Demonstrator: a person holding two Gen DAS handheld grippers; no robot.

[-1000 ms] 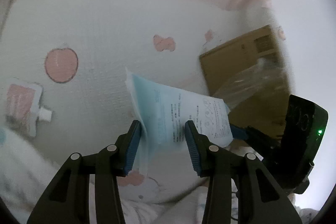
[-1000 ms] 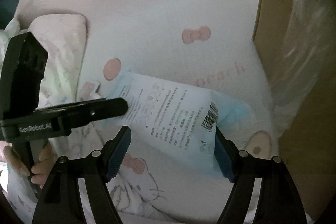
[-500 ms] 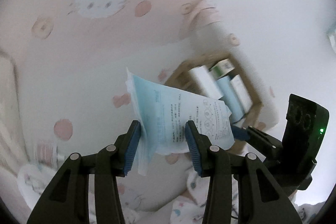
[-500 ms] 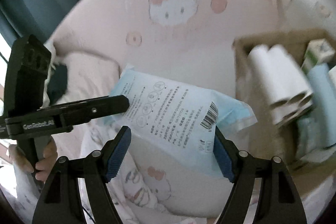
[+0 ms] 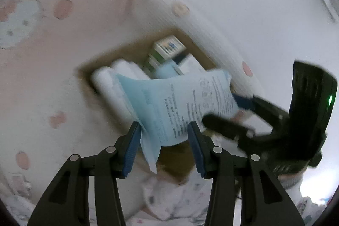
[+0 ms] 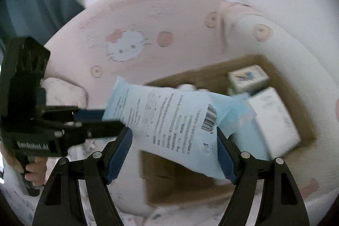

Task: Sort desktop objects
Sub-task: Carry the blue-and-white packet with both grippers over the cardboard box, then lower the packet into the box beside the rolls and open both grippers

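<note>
1. Left wrist view: a second ago only the pink cartoon-print bedding lay behind my load; now the open brown cardboard box (image 5: 135, 52) sits directly beyond it, so I judge the carry is nearly over and the drop comes next. My left gripper (image 5: 164, 139) is clenched on one end of the pale blue printed plastic pouch (image 5: 180, 103), which stretches away from my jaws over the box's white rolls (image 5: 108, 82) and small cartons (image 5: 167, 48). The right gripper (image 5: 231, 111) holds the far end.

2. Right wrist view: the box (image 6: 296, 103) has swung closer and lower than half a second ago. My right gripper (image 6: 173, 151) spans the pouch (image 6: 169, 120) across its width, jaws closed against both edges, barcode near the right pad. The pouch hangs above the box's near wall, not yet inside.
</note>
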